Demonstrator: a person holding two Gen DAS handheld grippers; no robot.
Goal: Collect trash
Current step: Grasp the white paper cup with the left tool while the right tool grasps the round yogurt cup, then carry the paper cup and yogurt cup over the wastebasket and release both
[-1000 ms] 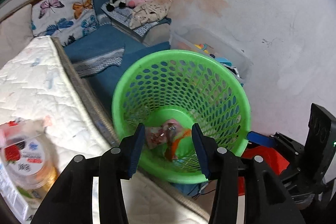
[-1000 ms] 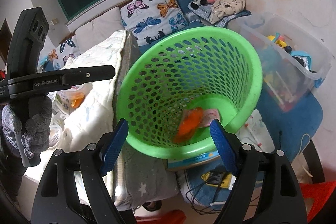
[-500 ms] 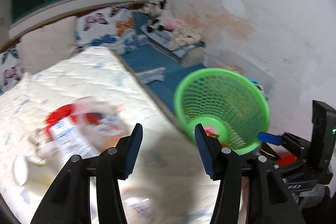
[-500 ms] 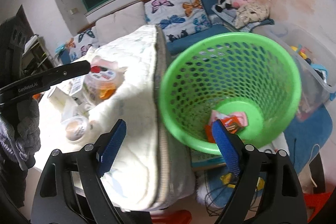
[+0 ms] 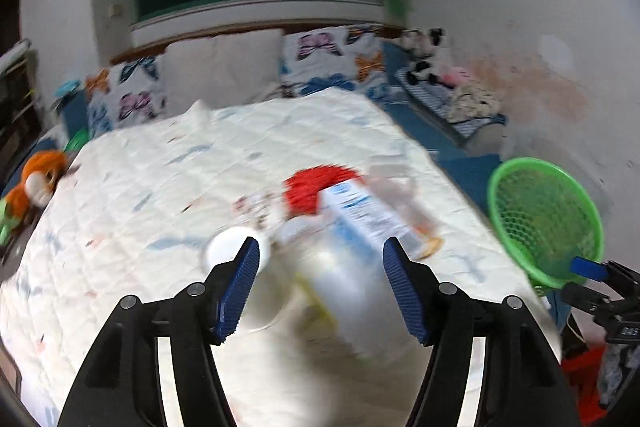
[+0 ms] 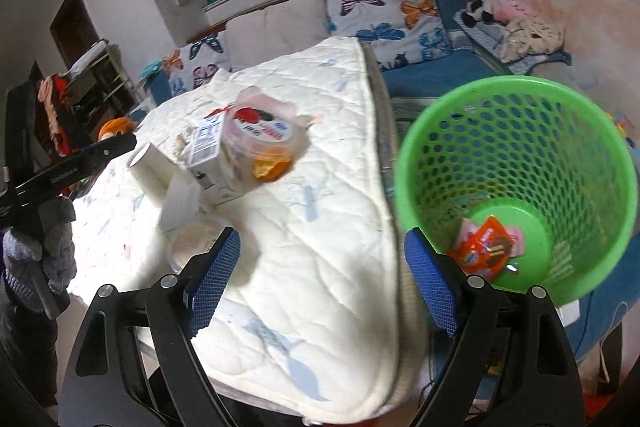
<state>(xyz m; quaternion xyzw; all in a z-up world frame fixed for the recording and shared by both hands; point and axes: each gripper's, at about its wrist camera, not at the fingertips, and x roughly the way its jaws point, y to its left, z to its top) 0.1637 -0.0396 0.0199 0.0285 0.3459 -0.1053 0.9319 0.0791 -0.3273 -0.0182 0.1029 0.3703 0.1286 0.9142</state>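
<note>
Trash is seen in two places: an orange wrapper (image 6: 482, 247) at the bottom of the green basket (image 6: 516, 95), and a carton (image 6: 208, 163), lidded tub (image 6: 262, 143) and white cup (image 6: 140, 157) clustered on the mattress (image 6: 320, 227) at 10 o'clock from the basket. Left gripper (image 5: 320, 287) fingers are spread, nothing held; right gripper (image 6: 322, 279) fingers likewise spread.
</note>
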